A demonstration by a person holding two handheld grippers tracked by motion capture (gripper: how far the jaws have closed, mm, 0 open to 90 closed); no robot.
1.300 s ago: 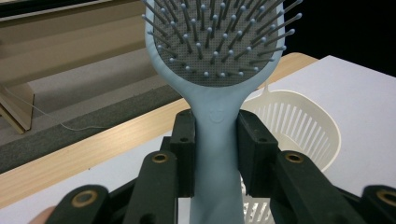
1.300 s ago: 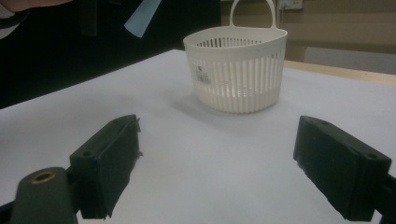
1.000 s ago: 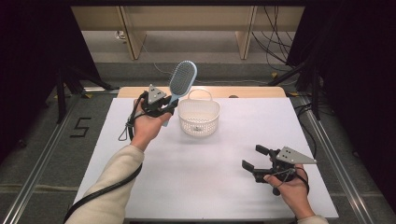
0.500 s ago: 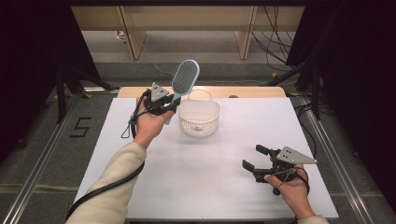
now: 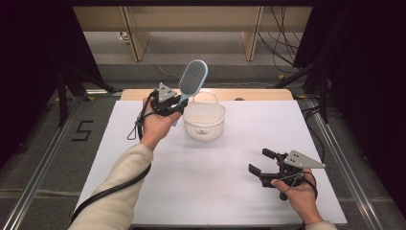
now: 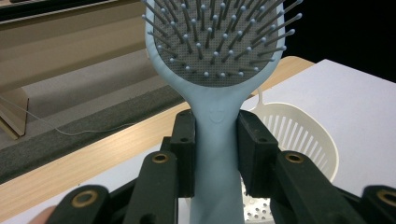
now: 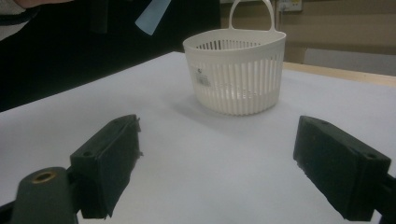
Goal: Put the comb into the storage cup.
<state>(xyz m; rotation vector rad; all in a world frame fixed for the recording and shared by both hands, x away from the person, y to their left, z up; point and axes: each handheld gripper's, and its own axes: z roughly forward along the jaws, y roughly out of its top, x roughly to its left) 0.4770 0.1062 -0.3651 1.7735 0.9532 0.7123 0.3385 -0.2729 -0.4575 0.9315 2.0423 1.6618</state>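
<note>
A light blue hairbrush stands raised above the table's far left, bristled head up. My left gripper is shut on its handle, with both black pads pressing the sides. Just right of it sits a white slatted basket with a thin loop handle; the basket lies below and behind the brush in the left gripper view. My right gripper rests low over the table's near right, open, jaws wide apart with nothing between them. It points toward the basket.
A white sheet covers the table, with a wooden strip along the far edge. Beyond the table are wooden furniture legs and loose cables on the floor. A "5" mark is on the floor at the left.
The left gripper has shifted the hairbrush slightly right, nearer the basket's rim. The right gripper has stayed put.
</note>
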